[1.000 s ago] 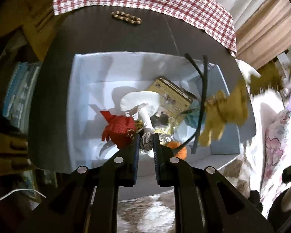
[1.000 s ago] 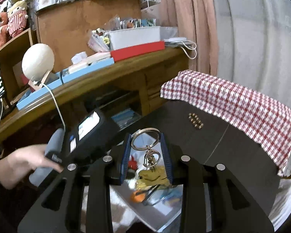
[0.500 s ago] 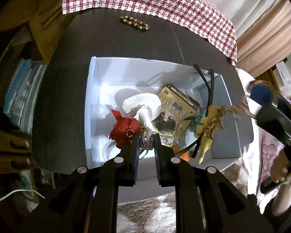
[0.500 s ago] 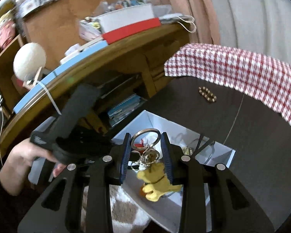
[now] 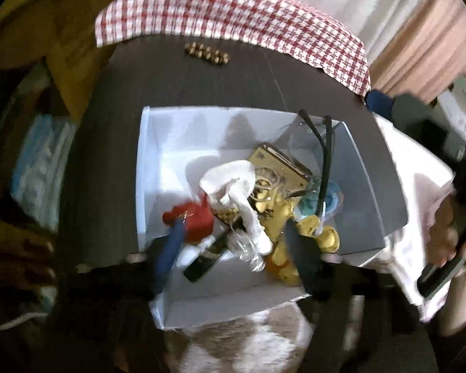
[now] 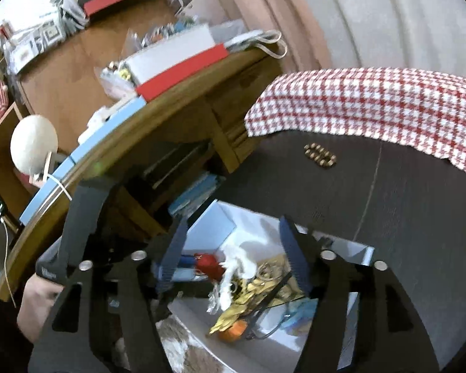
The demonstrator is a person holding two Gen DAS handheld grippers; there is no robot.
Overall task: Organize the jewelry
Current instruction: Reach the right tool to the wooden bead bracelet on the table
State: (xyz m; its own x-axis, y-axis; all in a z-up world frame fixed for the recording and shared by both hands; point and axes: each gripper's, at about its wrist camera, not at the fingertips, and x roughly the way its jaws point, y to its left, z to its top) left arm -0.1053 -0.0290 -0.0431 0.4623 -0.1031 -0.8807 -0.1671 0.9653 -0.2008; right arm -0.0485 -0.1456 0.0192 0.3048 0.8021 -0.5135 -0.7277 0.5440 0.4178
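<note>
My left tongs [image 5: 236,245] point steeply down over the near-left part of the white box [image 5: 149,161]. Jaws spread and opening; nothing pinched. The clutter sits below and between them, none of it pressed.

Left to right in the box, from the left wrist view: red pouch [image 5: 195,220] by the left jaw, white mushroom-shaped piece [image 5: 233,183] in the middle, a clear wrapped bundle [image 5: 245,245] under it, a gold card [image 5: 279,164] tilted behind, yellow plush keychain [image 5: 310,230] lying at the near right, something orange [image 5: 273,267] under it, a teal item [image 5: 332,199] further right. Two black bands [image 5: 324,155] lean up against the far right wall.

The box sits on the dark worktop [image 5: 264,87], its near side at the near edge. A short bead bracelet [image 5: 206,54] lies well apart from the box, near the far edge, just in front of the red checked cloth [image 5: 233,12] draped over that edge.

My right tongs [image 6: 233,258] are over the box from the right side. Jaws spread and opening, nothing between the pads; the keychain lies in the box below them. In this view the box contents are blurred; I make out the pouch, the white piece and the plush. The hand [image 6: 37,304] on the left tongs shows at lower left. The hand [image 5: 447,236] on the right tongs is at the right margin of the left wrist view.

Cluttered wooden desk [image 6: 177,99] stands off the worktop's left edge.
</note>
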